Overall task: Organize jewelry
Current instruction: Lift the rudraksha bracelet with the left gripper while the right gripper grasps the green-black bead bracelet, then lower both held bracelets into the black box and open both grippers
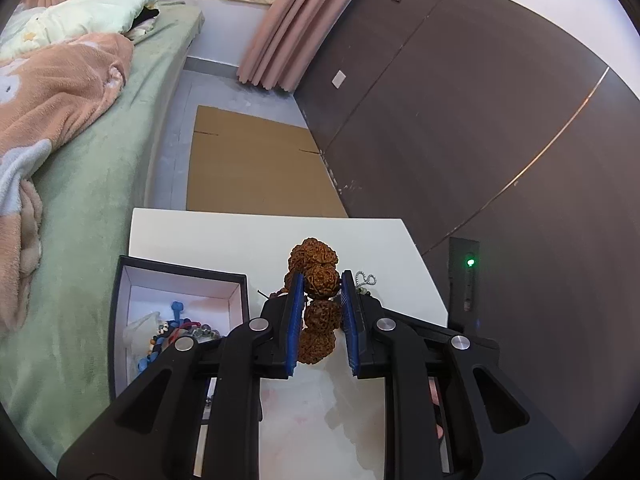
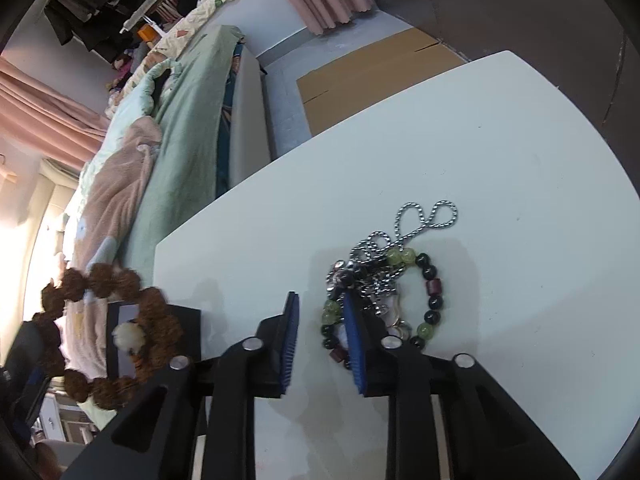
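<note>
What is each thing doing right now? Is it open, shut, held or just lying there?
Left gripper: shut on the brown bracelet.
Brown bracelet: held, hanging above the table.
Right gripper: open, holding nothing.
Green and black bracelet: lying on the table, untouched.
Silver chain: lying tangled beside that bracelet.
Box: open, jewelry inside.

A white table (image 1: 224,232) stands beside a bed (image 1: 120,152) covered with a green sheet. A peach blanket (image 1: 52,108) lies crumpled on the sheet. Flattened cardboard (image 1: 256,164) lies on the floor between the bed and a dark wall panel (image 1: 460,120). Pink curtains (image 1: 288,28) hang at the far end. A green indicator light (image 1: 470,262) glows just beside the table.
</note>
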{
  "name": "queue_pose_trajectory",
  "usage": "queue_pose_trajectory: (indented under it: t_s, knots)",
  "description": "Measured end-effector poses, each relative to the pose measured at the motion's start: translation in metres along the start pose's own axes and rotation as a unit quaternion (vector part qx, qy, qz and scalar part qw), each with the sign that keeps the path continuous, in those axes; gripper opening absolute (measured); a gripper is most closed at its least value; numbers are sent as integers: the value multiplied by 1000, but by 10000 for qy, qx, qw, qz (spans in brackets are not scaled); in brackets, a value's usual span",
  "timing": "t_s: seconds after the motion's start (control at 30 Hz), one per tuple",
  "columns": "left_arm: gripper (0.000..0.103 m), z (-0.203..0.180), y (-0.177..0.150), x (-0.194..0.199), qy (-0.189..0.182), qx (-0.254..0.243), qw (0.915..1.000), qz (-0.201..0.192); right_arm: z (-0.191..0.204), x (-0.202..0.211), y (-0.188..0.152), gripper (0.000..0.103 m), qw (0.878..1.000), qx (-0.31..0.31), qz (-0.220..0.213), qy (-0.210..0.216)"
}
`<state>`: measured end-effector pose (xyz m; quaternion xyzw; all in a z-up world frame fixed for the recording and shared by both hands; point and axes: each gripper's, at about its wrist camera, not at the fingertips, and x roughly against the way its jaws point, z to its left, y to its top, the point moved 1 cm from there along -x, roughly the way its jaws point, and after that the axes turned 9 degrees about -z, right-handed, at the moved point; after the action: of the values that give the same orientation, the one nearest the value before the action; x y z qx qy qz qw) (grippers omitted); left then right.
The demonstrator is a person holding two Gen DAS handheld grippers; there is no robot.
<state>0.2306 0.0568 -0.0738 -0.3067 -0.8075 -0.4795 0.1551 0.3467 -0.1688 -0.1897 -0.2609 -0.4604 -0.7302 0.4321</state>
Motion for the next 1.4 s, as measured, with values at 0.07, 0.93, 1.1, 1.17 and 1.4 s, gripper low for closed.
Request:
queue_pose_trajectory:
  t_s: [0.07, 0.93, 1.1, 1.17, 1.4]
  knots:
    - [19, -1, 2, 5, -4, 4, 10000, -37, -2, 5, 0, 8, 9999, -81, -64, 11]
    - [51, 37, 5, 66, 513, 182, 9982, -266, 67, 121, -19, 8, 9833, 522, -981, 1439]
    - [65, 48, 6, 85, 722, 215, 9961, -461, 95, 122, -32, 8, 9774, 775, -899, 1748]
    - [71, 51, 4, 95, 901, 142, 9943, -558, 105, 119, -36, 8, 9760, 856, -848, 1816]
    - [93, 68, 0, 120, 1049, 290, 9913, -742, 144, 104, -47, 12, 9694, 1139, -613, 2087]
